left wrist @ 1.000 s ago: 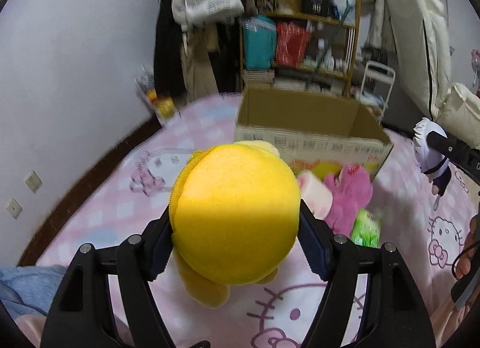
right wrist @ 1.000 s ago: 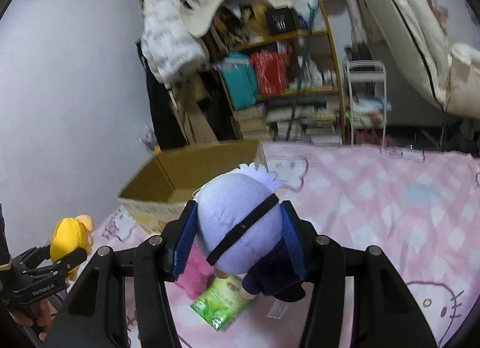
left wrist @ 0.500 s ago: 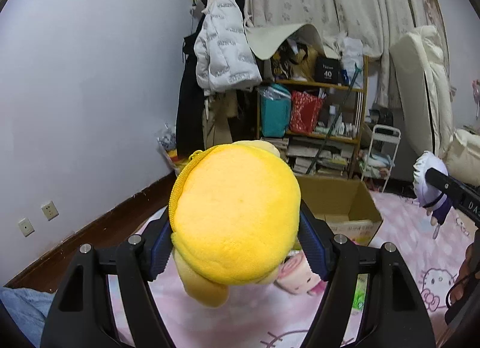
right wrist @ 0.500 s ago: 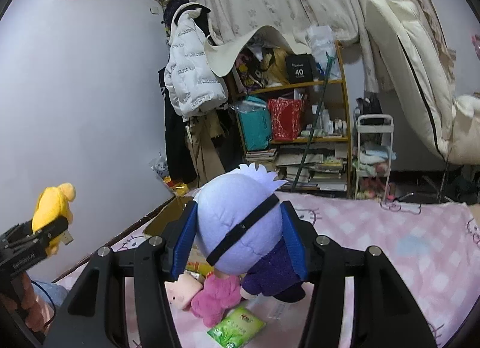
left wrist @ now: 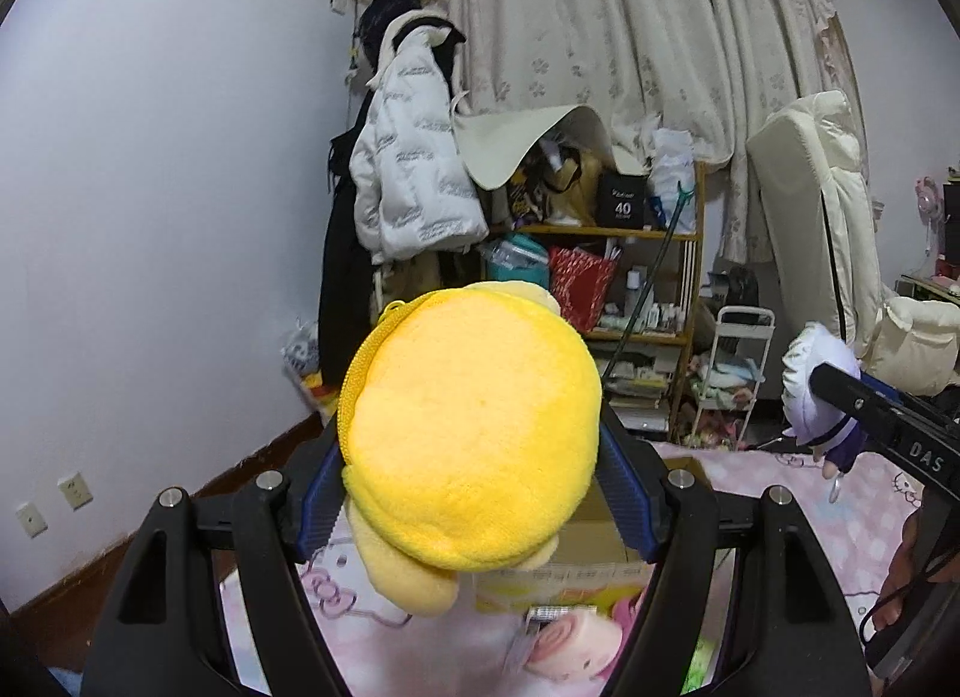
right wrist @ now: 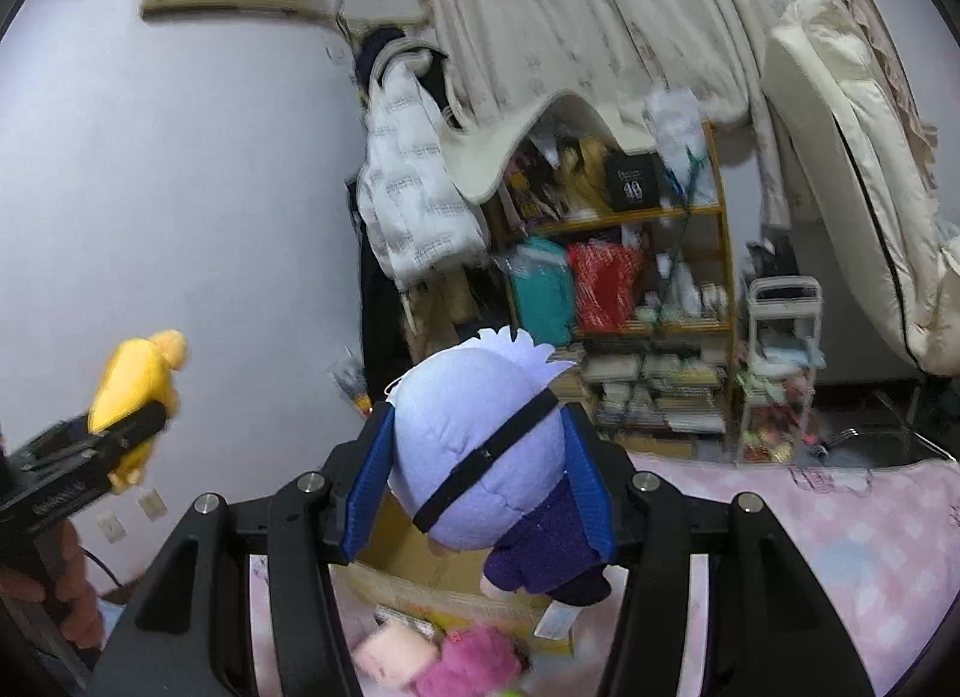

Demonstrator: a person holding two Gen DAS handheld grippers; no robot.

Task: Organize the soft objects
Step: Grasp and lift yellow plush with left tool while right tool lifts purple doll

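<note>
My left gripper is shut on a round yellow plush toy, held high above the pink bed; the same yellow plush shows at the left of the right wrist view. My right gripper is shut on a pale lilac plush doll with a black band and dark purple clothes; this doll hangs at the right of the left wrist view. An open cardboard box sits on the bed below both. A pink plush and a pale pink round plush lie in front of it.
The bed has a pink cartoon-print sheet. Behind it stand a cluttered wooden shelf, a small white cart, hanging coats and a leaning cream mattress. A person's hand holds the left gripper.
Both grippers rose and tilted up with their plush toys still held. The box and the bed sank toward the bottom of both views; the wall, curtain and shelf now fill them.
</note>
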